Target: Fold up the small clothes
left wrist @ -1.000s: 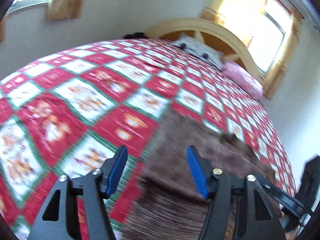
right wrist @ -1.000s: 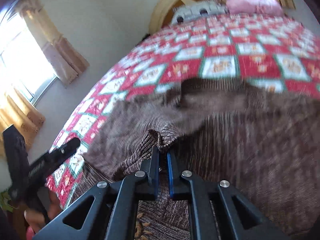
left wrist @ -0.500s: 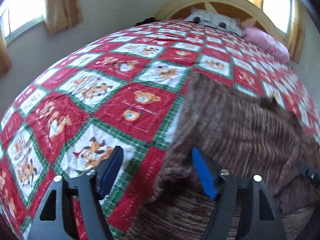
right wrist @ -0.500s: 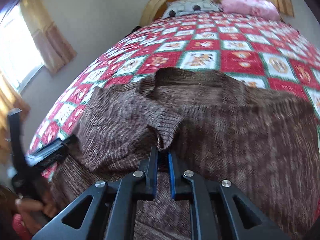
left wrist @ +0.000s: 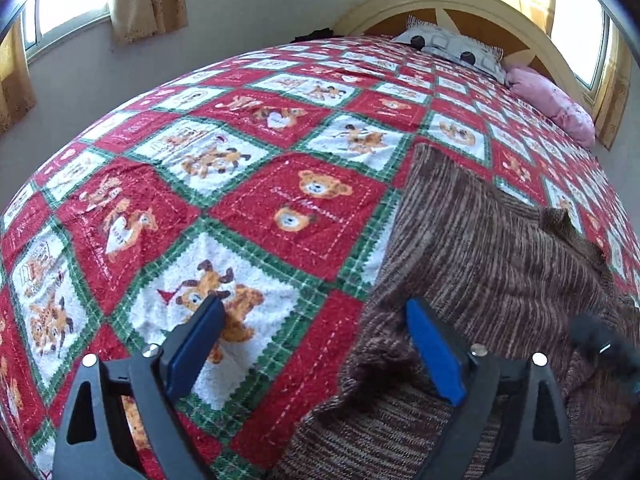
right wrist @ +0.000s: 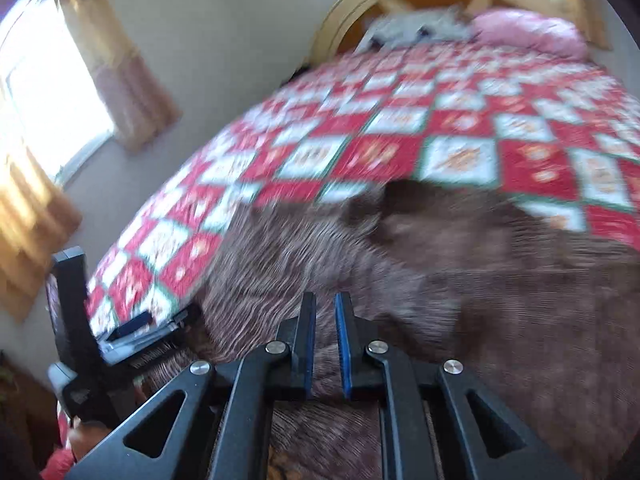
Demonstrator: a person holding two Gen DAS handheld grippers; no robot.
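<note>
Showing left gripper (right wrist: 132, 326) beside sweater (right wrist: 420, 280), blurrily.

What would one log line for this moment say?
left hand-held gripper: open, at sweater edge | right hand-held gripper: narrow gap, grip unclear | sweater: on quilt

The knitted sweater (left wrist: 492, 248) lies spread on the quilt (left wrist: 248, 184) that covers the bed, at its near right part in the left wrist view. At the far end two pillows (left wrist: 452, 48) rest side by side against the headboard (left wrist: 460, 4). A curtained window (left wrist: 64, 4) stands in the wall left of the bed, another behind the headboard to the right. The left tongs (left wrist: 312, 344) hang above the sweater's left edge, the right tongs (right wrist: 324, 340) over its near middle.
</note>
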